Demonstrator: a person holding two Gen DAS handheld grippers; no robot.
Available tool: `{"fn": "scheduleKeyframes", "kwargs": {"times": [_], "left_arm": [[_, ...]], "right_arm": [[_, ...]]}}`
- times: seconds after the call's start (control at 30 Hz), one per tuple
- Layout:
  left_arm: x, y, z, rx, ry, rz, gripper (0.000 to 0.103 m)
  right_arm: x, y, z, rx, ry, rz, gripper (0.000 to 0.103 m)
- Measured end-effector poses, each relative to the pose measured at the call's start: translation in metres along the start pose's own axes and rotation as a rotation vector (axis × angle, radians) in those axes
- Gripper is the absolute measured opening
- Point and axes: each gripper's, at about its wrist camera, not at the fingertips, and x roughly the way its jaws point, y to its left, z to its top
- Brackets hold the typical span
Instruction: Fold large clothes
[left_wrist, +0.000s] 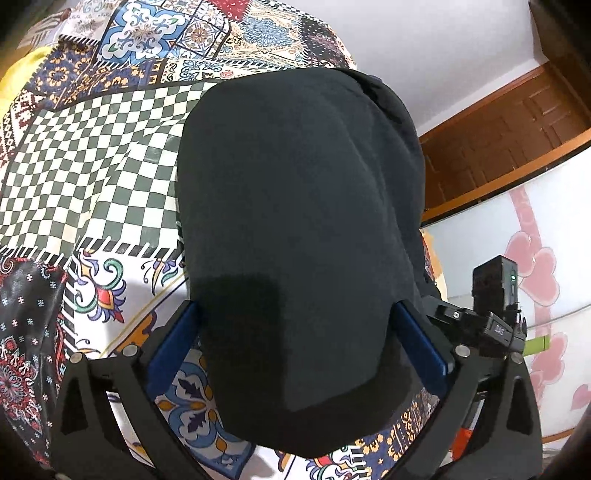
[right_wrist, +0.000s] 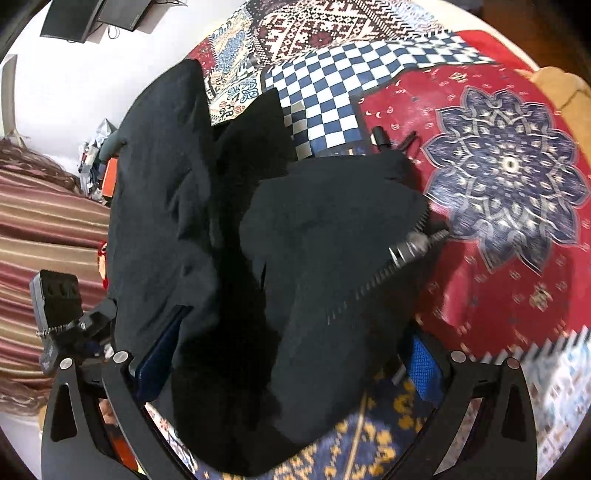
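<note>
- A black garment is seen lying on a patterned bedspread, with a zipper running along one of its front edges in the right wrist view.
- In the left wrist view the left gripper is set wide, its blue pads standing on either side of a smooth, rounded part of the cloth; whether the cloth is pinched or only lies between them cannot be told.
- In the right wrist view the right gripper is likewise spread wide, with bunched black cloth filling the gap and draped over the left pad; a firm hold cannot be confirmed.
- The garment is bunched and creased towards the bedspread's edge, where floor shows beyond, and is not laid flat.
- The step in hand is judged to be an early one: the cloth is being gathered or lifted for spreading or a first fold.
- For the next move, a sure pinch on one edge by each gripper is called for, so that the zipper side can be drawn out flat.
</note>
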Motion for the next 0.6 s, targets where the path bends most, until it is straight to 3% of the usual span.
{"fn": "scheduleKeyframes", "kwargs": {"times": [0.27, 0.33, 0.47, 0.6], "left_arm": [[0.011, 0.013, 0.015, -0.028, 0.018, -0.031, 0.103], [0.013, 0.017, 0.020, -0.042, 0.024, -0.039, 0.103], [0.013, 0.017, 0.021, -0.051, 0.014, -0.036, 0.103], [0.002, 0.010, 0.019, -0.027, -0.019, -0.007, 0.090]], "right_arm": [[0.005, 0.001, 0.002, 0.024, -0.016, 0.037, 0.103], [0.002, 0.002, 0.001, 0.014, -0.026, 0.044, 0.097], [-0.006, 0.015, -0.001, -0.025, -0.045, 0.046, 0.072], [-0.021, 0.036, 0.000, -0.096, -0.079, 0.033, 0.047]]}}
